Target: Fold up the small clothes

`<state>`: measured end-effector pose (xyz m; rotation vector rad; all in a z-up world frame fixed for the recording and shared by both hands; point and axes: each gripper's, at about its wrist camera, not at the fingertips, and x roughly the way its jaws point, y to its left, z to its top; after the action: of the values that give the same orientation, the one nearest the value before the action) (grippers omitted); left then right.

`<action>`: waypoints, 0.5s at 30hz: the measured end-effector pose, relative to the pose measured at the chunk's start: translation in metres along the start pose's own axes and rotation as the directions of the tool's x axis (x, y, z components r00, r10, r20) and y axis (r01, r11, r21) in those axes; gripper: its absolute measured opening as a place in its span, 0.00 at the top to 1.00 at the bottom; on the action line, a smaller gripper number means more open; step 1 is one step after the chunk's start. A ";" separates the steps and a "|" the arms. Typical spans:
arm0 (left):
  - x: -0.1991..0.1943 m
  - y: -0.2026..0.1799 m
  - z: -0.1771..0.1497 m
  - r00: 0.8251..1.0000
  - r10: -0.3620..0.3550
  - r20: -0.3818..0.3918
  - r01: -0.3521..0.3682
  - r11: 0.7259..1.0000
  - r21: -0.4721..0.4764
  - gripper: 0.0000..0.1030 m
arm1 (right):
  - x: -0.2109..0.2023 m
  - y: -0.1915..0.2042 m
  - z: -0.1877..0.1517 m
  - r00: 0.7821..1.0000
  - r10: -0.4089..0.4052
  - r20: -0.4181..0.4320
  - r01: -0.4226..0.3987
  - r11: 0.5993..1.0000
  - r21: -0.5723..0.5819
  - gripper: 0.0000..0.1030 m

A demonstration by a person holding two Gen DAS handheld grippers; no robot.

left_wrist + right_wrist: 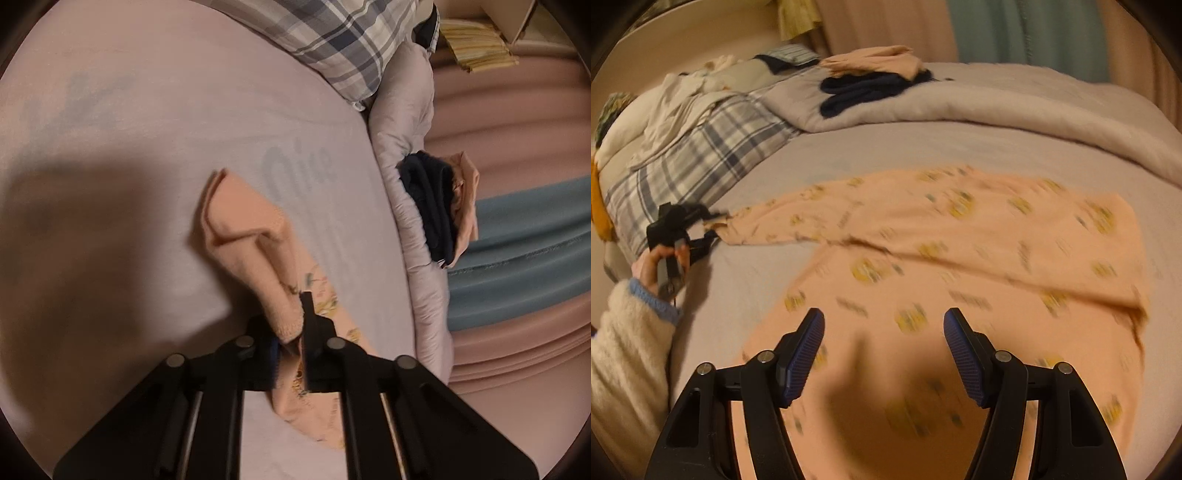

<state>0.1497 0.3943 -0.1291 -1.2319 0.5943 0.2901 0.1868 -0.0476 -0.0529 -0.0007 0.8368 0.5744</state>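
A peach garment with small yellow prints (960, 258) lies spread on the lilac bed sheet (886, 147). My left gripper (291, 332) is shut on the cuff end of its sleeve (243, 229), which lies bunched and twisted ahead of the fingers. The right wrist view shows that gripper (701, 229) at the far left, pinching the sleeve tip. My right gripper (882, 328) is open and empty, hovering just above the garment's body with cloth showing between its blue pads (805, 350).
A plaid pillow (694, 155) lies at the left of the bed. A grey duvet (997, 107) is bunched along the far side, with folded navy (864, 90) and peach clothes (879, 61) stacked on it. Curtains hang behind.
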 end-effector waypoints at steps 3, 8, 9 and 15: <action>-0.009 0.004 0.001 0.999 0.006 0.039 -0.007 1.000 0.023 0.95 | 0.029 0.002 0.020 0.997 0.076 -0.010 -0.076 0.996 0.049 0.38; -0.022 -0.018 0.000 0.998 0.014 0.063 -0.022 0.990 0.140 0.95 | 0.074 0.005 0.045 0.993 0.116 -0.024 -0.113 0.987 0.112 0.71; -0.023 -0.025 0.000 0.998 0.011 0.065 -0.022 0.987 0.162 0.95 | 0.084 0.005 0.048 0.993 0.120 -0.021 -0.116 0.985 0.128 0.74; -0.029 -0.084 -0.021 0.999 -0.024 0.034 0.010 0.939 0.344 0.95 | 0.110 0.005 0.036 0.991 0.085 -0.101 -0.072 0.989 0.132 0.85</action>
<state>0.1635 0.3503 -0.0497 -0.8916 0.5737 0.1846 0.2677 0.0176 -0.1046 0.1207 0.9803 0.5976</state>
